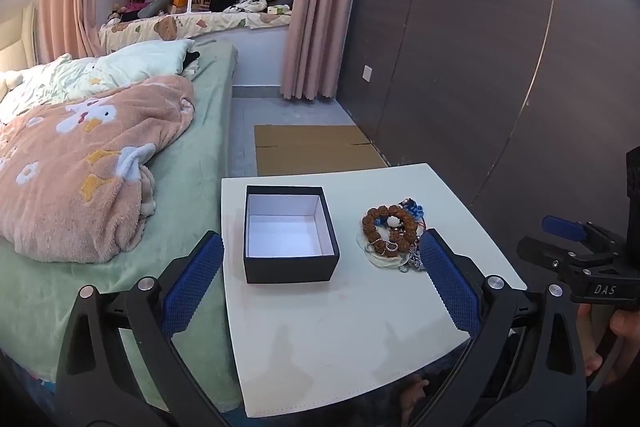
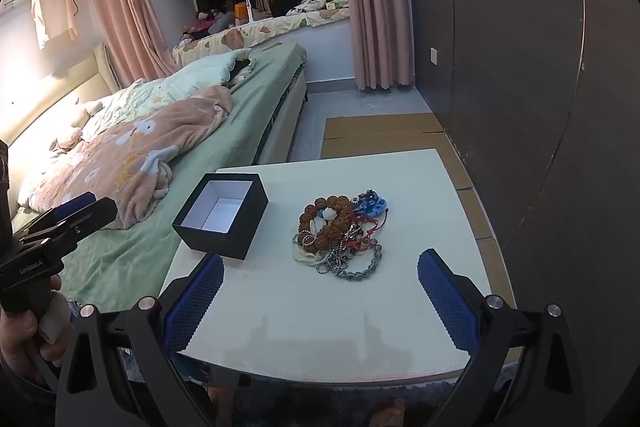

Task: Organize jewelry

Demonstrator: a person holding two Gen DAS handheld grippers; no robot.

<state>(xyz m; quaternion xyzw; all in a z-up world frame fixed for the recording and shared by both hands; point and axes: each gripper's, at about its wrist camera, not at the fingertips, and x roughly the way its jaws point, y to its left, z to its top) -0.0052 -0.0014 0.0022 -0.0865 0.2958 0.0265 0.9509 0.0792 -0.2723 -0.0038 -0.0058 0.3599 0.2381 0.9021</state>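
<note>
The left gripper, with blue ribbed pads on black fingers, has its jaws spread wide and holds nothing, hovering above the near half of the small white square-topped table; between its pads at about 12 o'clock sits the open black cardboard box with a white lining, its inside bare. The right gripper is likewise parted wide and grips nothing, hanging over the table's near edge. The tangled heap of jewelry (brown knobby bead bracelet on top, with grey bead strands, silver chain and blue and red cords under and around it) lies at 12 o'clock from the right gripper, apart from both pads, and at 3 o'clock from the box with a strip of bare tabletop between them. The box stands near the table's left edge, which runs just beside the bed with green sheet and pink fleece blanket. Bare white surface lies between the jewelry and the near edge. Beyond the far edge, flattened brown cardboard lies on the floor beside the dark brown panelled wall.
</note>
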